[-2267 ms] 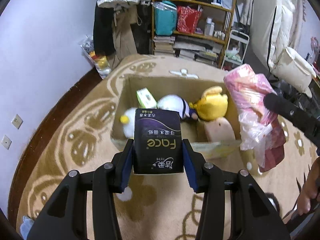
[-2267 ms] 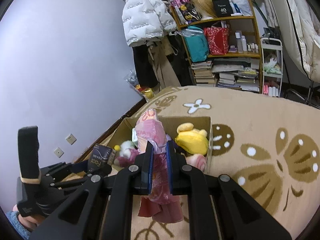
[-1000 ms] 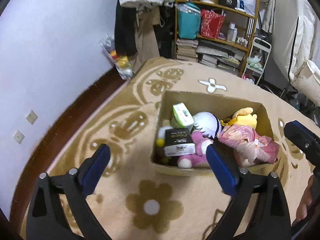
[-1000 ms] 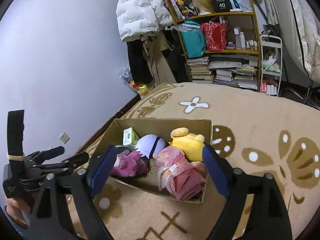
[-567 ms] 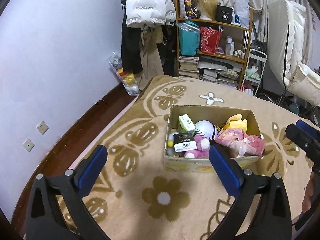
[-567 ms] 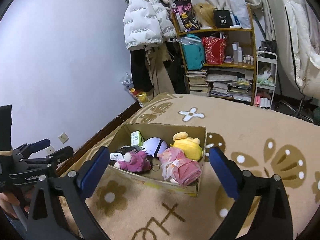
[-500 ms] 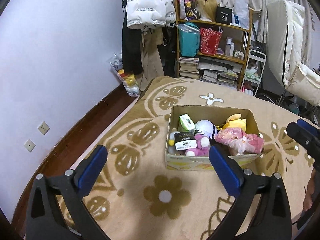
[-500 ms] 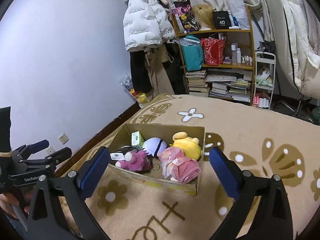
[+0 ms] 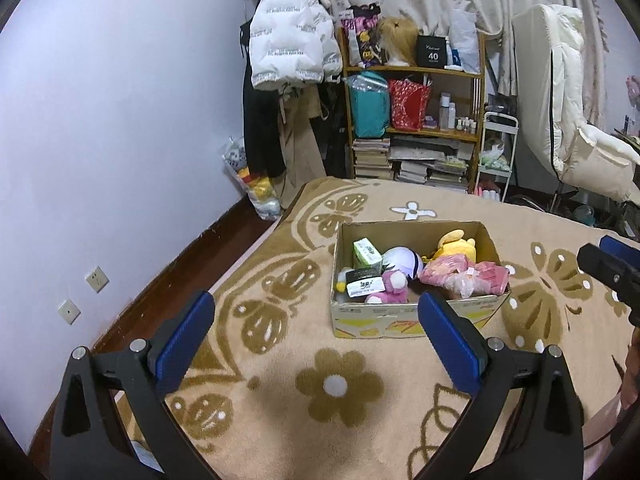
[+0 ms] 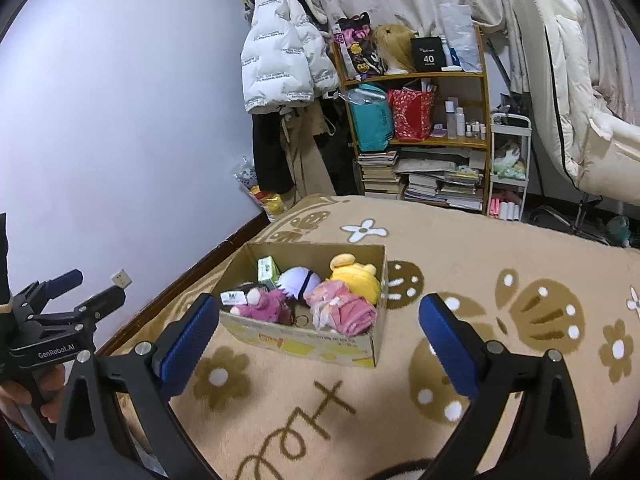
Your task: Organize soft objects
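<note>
A cardboard box stands on the rug and also shows in the right wrist view. In it lie a black tissue pack, a green pack, a purple plush, a white round plush, a yellow plush and a pink bagged bundle. My left gripper is open and empty, held back above the rug short of the box. My right gripper is open and empty, also back from the box. The right gripper's tip shows at the left view's right edge.
A beige flower-patterned rug covers the floor. A wooden shelf with bags and books stands at the back, with hanging coats to its left. A white cart and a white chair stand at the right. A purple wall runs along the left.
Both grippers let go of the black tissue pack and the pink bundle into the box, opened wide, and pulled back and up. The box now looks smaller and farther.
</note>
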`<state>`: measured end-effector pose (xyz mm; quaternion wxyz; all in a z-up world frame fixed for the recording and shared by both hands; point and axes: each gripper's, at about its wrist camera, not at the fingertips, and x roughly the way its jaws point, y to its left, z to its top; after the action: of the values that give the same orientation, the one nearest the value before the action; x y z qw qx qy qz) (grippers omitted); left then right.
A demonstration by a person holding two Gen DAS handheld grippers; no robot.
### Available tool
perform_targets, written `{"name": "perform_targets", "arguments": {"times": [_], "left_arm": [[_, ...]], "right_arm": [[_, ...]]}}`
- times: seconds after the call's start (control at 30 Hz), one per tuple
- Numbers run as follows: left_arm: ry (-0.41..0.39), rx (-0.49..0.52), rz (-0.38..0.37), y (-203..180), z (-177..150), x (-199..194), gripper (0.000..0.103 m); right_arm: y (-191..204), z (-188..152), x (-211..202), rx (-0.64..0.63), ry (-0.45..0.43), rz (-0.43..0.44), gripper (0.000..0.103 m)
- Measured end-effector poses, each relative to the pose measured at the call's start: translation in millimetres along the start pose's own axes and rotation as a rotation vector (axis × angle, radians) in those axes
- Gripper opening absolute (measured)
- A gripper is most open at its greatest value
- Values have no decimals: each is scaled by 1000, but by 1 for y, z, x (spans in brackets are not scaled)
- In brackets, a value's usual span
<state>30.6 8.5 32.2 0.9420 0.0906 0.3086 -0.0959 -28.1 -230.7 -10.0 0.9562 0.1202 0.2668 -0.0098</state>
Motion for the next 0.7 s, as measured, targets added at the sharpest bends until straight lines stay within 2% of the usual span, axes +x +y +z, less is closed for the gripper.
{"name": "perform_targets", "arguments": {"times": [0.43,0.7], "left_arm": [[-30,9,11,-5,-9,-4,101],[-18,-27,15,-5,-13,9,101]], "right_arm": [[-9,-29,7,-4,-27,-85,103],[-14,-38,24,-12,17,-99,103]]}}
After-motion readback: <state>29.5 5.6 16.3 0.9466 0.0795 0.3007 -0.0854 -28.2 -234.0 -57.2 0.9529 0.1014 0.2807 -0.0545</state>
